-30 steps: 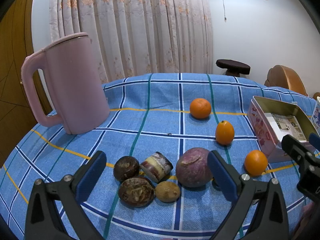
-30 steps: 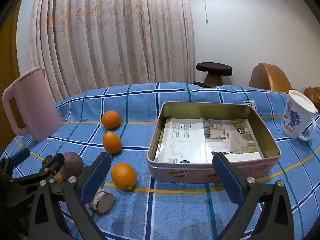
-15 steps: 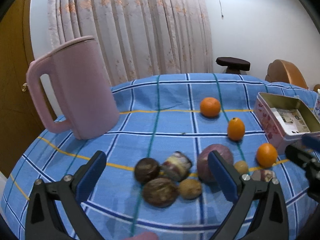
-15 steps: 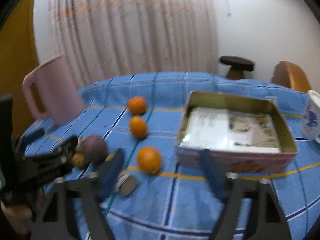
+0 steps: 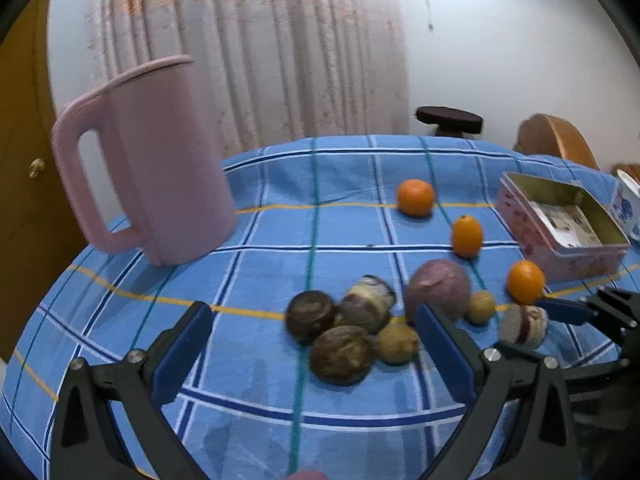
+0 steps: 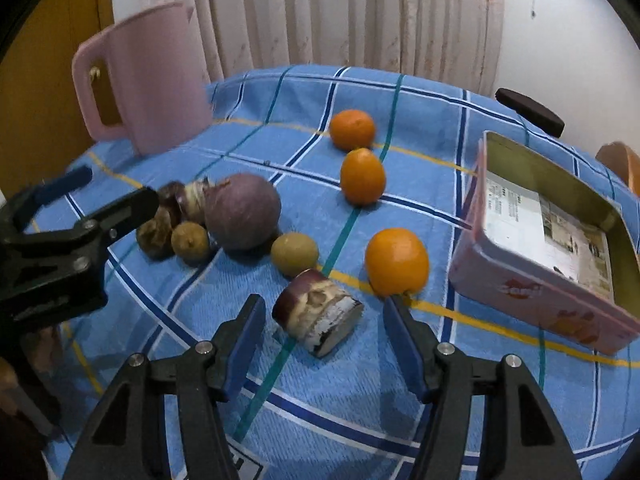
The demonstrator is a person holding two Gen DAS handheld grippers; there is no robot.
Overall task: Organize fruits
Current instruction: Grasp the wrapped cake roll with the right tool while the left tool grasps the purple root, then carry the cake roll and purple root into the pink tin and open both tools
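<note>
Step in hand, by my reading: approach to pick up a loose piece of produce, not yet gripped.

Right gripper (image 6: pixel 324 336): jaws part-open, straddling the cut purple-skinned chunk (image 6: pixel 318 317). Clear gaps both sides, pads not touching it. Chunk lies on its side on the blue checked tablecloth (image 6: pixel 400 400), near edge, cut face toward camera.

Left gripper (image 5: pixel 312 356): jaws wide, nothing between them; hovers near the dark cluster, i.e. two brown fruits (image 5: pixel 310 314), another cut piece (image 5: pixel 370 304) and a small tan fruit (image 5: pixel 398 344).

Other produce: large purple round fruit (image 6: pixel 242 216) left of centre; small green-brown fruit (image 6: pixel 295 253) just far of the chunk, close but apart; three oranges (image 6: pixel 397 261) in a row running far from it. Open pink tin (image 6: pixel 552 248) at right, paper inside, no fruit in it.

Pink jug (image 6: pixel 152 76) far left, well apart.

Next move calls for: lower slightly, centre pads on the chunk's rounded flanks, close firmly; cut faces may slip. Keep right finger clear of the nearest orange. Destination unclear; tin or cluster both plausible.
</note>
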